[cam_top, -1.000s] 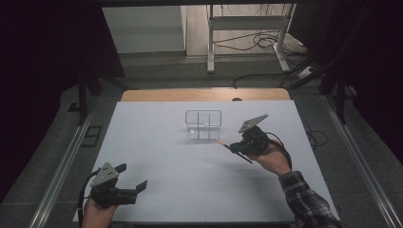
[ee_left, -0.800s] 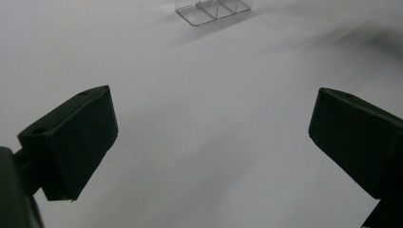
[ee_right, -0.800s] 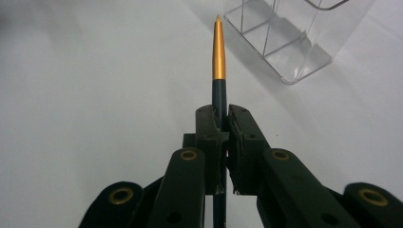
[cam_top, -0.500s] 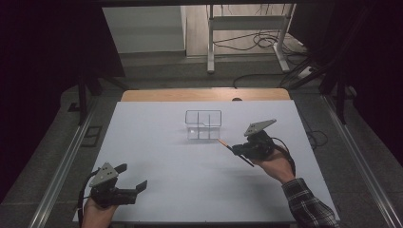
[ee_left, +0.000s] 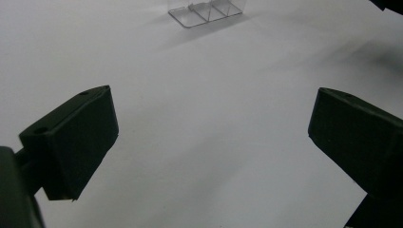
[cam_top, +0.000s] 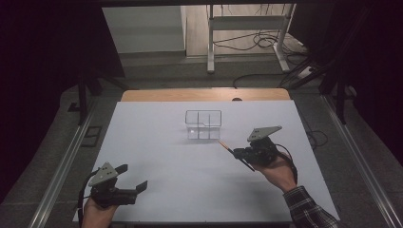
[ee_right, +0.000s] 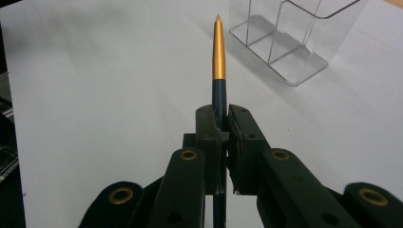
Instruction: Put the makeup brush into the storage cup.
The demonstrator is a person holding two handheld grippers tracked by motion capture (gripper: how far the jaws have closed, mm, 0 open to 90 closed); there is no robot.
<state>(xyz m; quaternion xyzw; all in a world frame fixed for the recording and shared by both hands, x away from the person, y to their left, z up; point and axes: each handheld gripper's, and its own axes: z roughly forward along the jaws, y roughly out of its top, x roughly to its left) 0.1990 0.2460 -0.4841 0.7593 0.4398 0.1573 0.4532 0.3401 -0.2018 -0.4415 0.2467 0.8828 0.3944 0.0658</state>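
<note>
While our right gripper (ee_right: pixel 222 124) clamps the pen (ee_right: pixel 218 52) by its dark barrel, gold tip aimed near the clear organizer (cam_top: pixel 203 124), and our left gripper (cam_top: pixel 130 179) rests wide open and empty, we risk the pen swivelling and missing a compartment.

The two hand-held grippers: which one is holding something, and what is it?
The right hand-held gripper, near the clear box: its jaws are shut on a dark pen with a gold tip. The left hand-held gripper is open and empty.

Dark-barrelled pen (ee_right: pixel 219 57) with orange tip points toward clear organizer (ee_right: pixel 294 38).
</note>
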